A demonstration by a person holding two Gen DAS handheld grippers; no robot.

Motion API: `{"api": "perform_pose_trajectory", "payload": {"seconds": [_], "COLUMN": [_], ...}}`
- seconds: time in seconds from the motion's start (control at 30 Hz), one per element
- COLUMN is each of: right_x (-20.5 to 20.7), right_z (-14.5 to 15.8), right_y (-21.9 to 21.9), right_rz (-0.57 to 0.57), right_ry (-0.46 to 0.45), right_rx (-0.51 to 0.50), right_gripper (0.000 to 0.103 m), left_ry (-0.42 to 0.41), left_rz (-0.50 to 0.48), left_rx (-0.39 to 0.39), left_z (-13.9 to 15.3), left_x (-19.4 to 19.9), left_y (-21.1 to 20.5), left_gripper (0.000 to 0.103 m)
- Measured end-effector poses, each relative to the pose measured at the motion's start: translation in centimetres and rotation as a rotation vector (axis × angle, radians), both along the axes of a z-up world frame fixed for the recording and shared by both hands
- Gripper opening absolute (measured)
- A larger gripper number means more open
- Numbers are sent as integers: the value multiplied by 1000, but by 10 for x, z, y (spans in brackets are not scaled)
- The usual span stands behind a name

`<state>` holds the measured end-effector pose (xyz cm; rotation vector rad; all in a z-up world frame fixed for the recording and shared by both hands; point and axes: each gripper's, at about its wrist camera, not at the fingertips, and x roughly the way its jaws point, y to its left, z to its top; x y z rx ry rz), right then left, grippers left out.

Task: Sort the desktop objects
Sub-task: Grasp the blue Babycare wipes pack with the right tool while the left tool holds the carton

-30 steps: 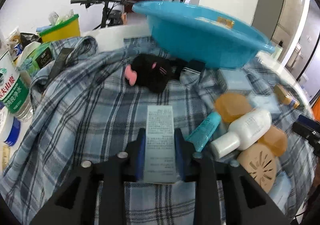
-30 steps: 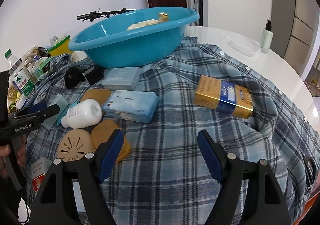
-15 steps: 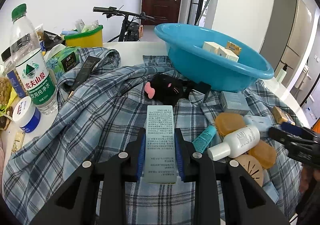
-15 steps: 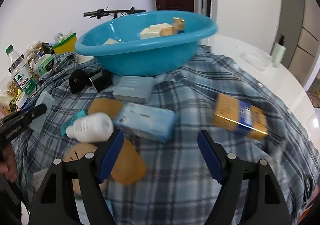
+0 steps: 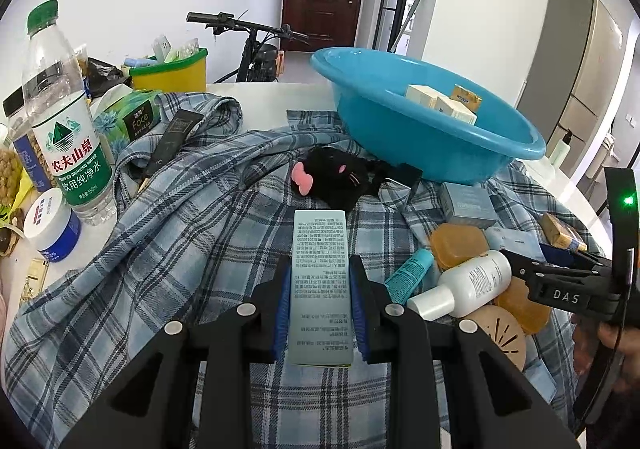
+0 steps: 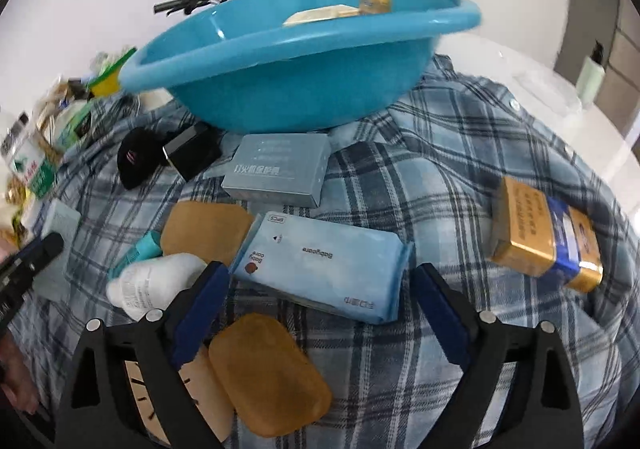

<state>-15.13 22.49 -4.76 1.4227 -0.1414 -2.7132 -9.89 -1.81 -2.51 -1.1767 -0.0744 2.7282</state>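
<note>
My left gripper (image 5: 320, 281) is shut on a tall pale blue-green box (image 5: 320, 269) with small print, held above the plaid shirt (image 5: 180, 249). A blue basin (image 5: 420, 129) at the back holds cream and gold boxes (image 5: 440, 101). My right gripper (image 6: 320, 289) is open and empty, low over a light blue wipes pack (image 6: 320, 269). Around it lie amber soap bars (image 6: 268, 373), a white bottle (image 6: 160, 281), a grey box (image 6: 280, 169) and a gold-and-blue box (image 6: 548, 233).
A water bottle (image 5: 64, 121), a blue-and-white jar (image 5: 52, 229), a green tissue pack (image 5: 132, 117) and a yellow-green bin (image 5: 172, 69) stand at the left. A black plush (image 5: 336, 177) and a teal tube (image 5: 408, 269) lie on the shirt. A pump bottle (image 6: 592, 73) stands far right.
My left gripper has risen and drawn back with the box, so the basin's inside now shows. My right gripper has moved forward and down toward the wipes pack.
</note>
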Motion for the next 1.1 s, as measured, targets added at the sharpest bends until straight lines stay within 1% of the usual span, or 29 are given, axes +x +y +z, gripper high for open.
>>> {"api": "perform_pose_trajectory", "payload": {"seconds": [0.1,0.13,0.17,0.2,0.23,0.33,0.37,0.4,0.47,0.5,0.53,0.6,0.73,0.87,0.9,0.97,1.0,1.03,1.07,1.1], "right_x": [5,9,13,17,22,35,39,40,36,33,27,16,-8,-18,-20,-21,-19,-17,-14,-11], "right_z": [4,7,10,12,13,13,14,16,19,22,26,31,27,12,8,3,4,5,6,7], "right_y": [-5,-6,-5,-1,6,21,24,25,22,21,19,15,9,-1,-3,-5,-3,-1,2,4], "right_rz": [24,30,25,20,16,48,81,139,238,277,324,371,424,506,516,508,494,483,478,473], "right_ry": [18,33,42,41,37,19,25,33,50,78,108,131,124,109,90,55,59,59,52,46], "right_rx": [61,96,118,118,104,100,91,83,91,95,95,101,150,155,156,138,130,110,84,64], "right_gripper": [72,55,46,30,26,26,26,27,46,68,79,79,79,79,79,72,61,53,52,48], "left_ry": [-1,0,1,2,3,2,1,1,2,5,8,11,-1,-12,-11,-11,-12,-14,-17,-20], "left_rz": [2,1,-1,-3,-5,-15,-20,-24,-27,-28,-28,-23,-13,-16,-20,-26,-28,-30,-32,-36], "left_rx": [2,3,4,5,6,7,6,6,12,13,13,13,9,9,9,7,6,6,6,6], "left_z": [0,0,0,0,1,1,1,2,3,5,6,7,6,3,3,3,3,2,1,0], "left_x": [0,1,2,3,4,5,5,5,6,7,8,10,8,5,5,5,5,5,5,5], "left_y": [0,0,0,1,2,6,8,9,11,12,12,12,10,11,12,14,14,15,16,17], "left_gripper": [29,29,29,29,29,29,29,29,29,29,29,29,29,29,29,29,29,29,29,29]}}
